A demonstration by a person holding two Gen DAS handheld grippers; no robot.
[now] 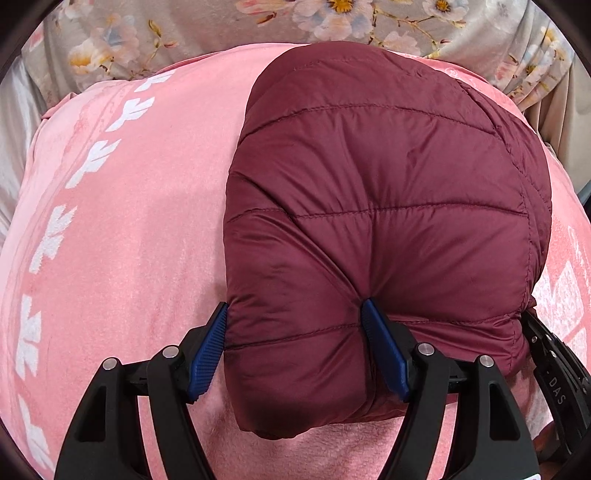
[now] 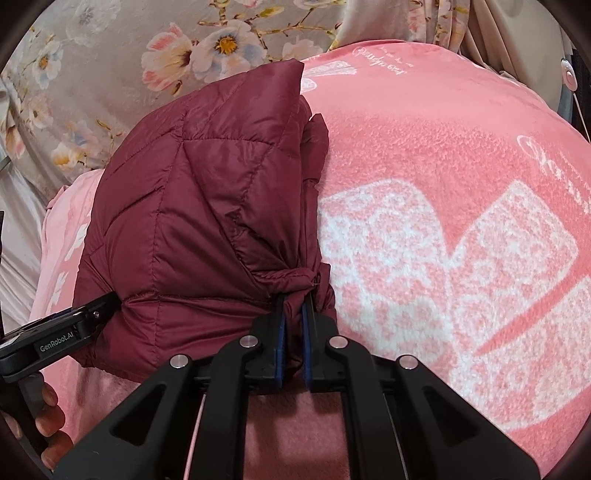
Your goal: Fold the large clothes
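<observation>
Maroon quilted puffer jacket (image 1: 384,221) lies folded into a puffy bundle on a pink fleece blanket (image 1: 140,221) with white leaf and bow prints, which covers a bed; floral grey bedding (image 1: 184,33) sits bunched at the far edge. Left tongs (image 1: 295,347) are spread wide, blue pads straddling the near left corner of the bundle, one pad against its outer edge and the other pressed into a quilt seam; whether they truly pinch it, cannot tell, they read as released. Right tongs (image 2: 293,314) are clenched tight on a gathered bit of fabric at the jacket's near right corner, cloth bunched between the pads. From the right wrist view the left unit shows at the lower left, touching the jacket's side, with fingers (image 2: 50,421) of a hand around its handle.
</observation>
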